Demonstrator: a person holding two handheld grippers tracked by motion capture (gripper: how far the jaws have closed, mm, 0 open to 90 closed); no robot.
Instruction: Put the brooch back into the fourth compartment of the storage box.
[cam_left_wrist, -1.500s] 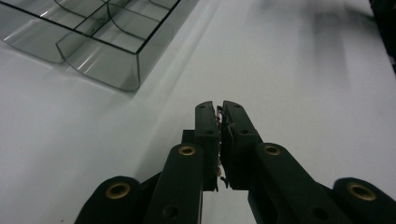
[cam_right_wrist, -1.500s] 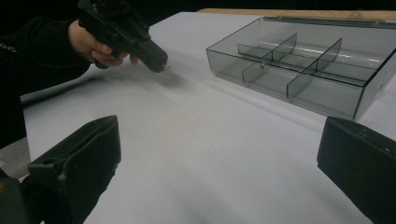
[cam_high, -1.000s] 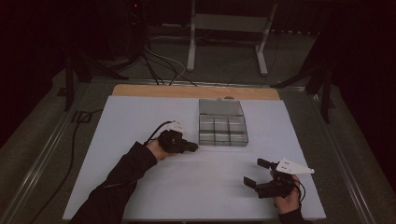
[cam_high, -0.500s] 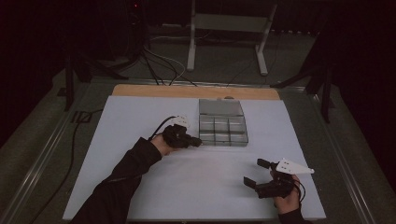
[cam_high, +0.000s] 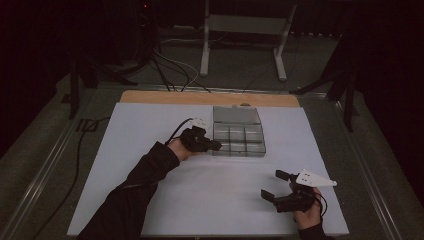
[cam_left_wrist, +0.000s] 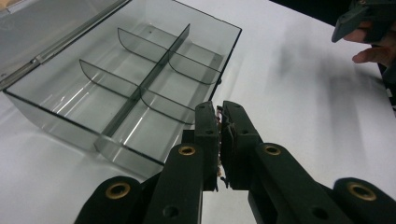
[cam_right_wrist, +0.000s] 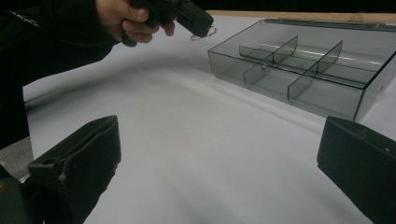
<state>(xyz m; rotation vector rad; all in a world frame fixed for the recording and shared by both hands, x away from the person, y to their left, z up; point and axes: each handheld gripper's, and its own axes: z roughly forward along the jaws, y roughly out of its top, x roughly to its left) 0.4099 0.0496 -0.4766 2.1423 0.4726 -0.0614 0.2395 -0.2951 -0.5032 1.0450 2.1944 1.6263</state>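
Surface (cam_high: 150, 150) of white sheeting spreads across the middle of the high view, with a wooden edge along its far side. Toward the far middle of it sits a clear smoky plastic organizer box (cam_high: 237, 134), its lid folded back flat behind it and its dividers splitting it into compartments that look bare. The left claw (cam_high: 214, 145) hangs at the box's near left corner, just above the rim; in the left gripper view its jaws are pressed nearly together on a small thin wiry object (cam_left_wrist: 219, 140), too small to name. The right claw (cam_high: 273, 186) sits well apart near the right front of the sheet, jaws spread wide with nothing between them.
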